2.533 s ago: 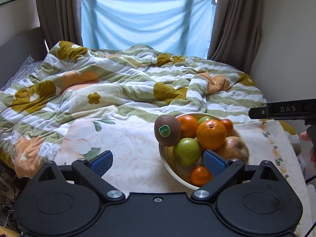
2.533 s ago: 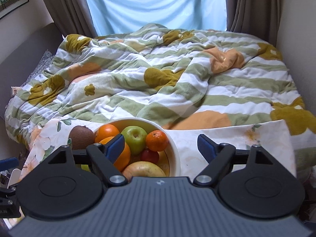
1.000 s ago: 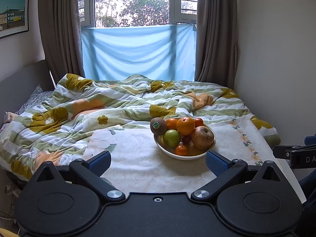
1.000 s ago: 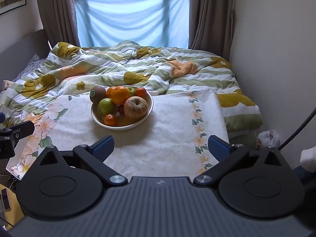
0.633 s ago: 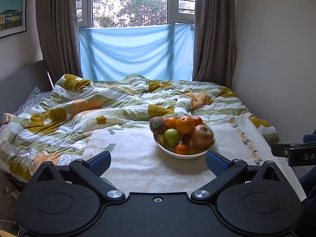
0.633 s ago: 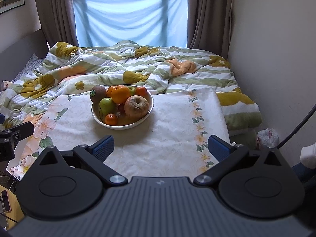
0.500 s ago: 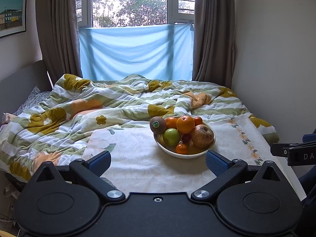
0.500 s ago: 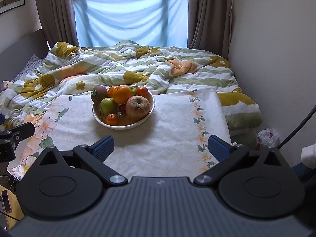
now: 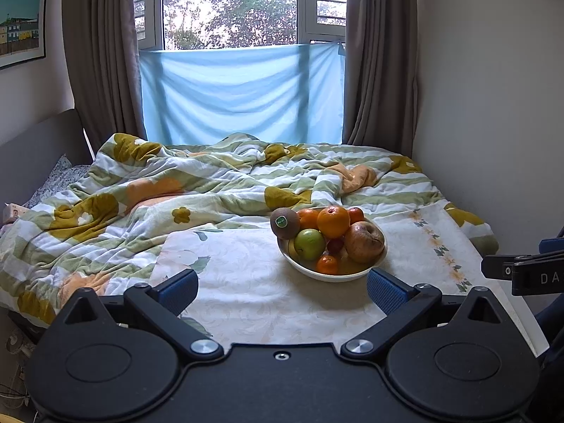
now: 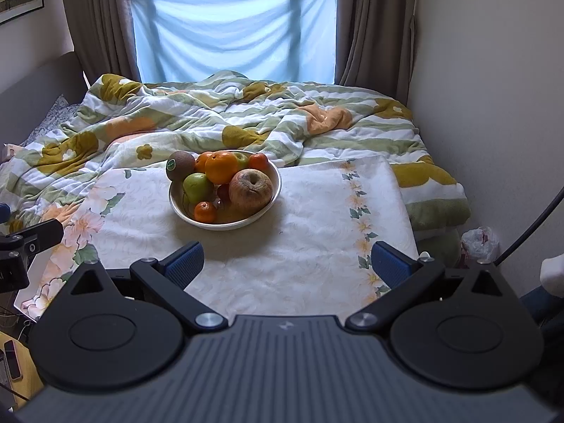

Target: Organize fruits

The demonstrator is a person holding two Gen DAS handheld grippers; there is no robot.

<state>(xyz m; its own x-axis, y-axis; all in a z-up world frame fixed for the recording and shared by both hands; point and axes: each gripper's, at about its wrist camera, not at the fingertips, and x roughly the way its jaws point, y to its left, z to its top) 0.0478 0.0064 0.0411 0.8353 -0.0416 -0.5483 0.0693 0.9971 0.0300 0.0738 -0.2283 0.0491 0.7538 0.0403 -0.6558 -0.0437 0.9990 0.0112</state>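
Both grippers hang back at the near edge of a table with a floral cloth (image 10: 310, 218), their fingers spread wide and gripping nothing. The left gripper (image 9: 282, 289) has its blue pads (image 9: 178, 287) far apart over bare cloth, touching nothing; the right gripper (image 10: 285, 264) shows the same wide gap between its blue pads (image 10: 389, 264), also clear of any fruit. The white bowl (image 10: 225, 225) sits on the cloth well beyond both sets of fingers, toward the far side of the table and left of centre in the right wrist view. Piled inside it are a brown kiwi (image 10: 180, 165) with a green sticker at the far left rim, a large orange (image 10: 221, 167) on top in the middle, a green apple (image 10: 197, 187) just in front of the kiwi, a wrinkled brownish apple (image 10: 251, 190) on the right, and a small mandarin (image 10: 205, 211) at the near edge. Another small reddish-orange fruit (image 10: 259, 162) rests at the far right of the pile. Beyond the table lies a rumpled striped quilt (image 10: 211, 116) on a bed, under a window with a blue cloth (image 10: 232, 31)
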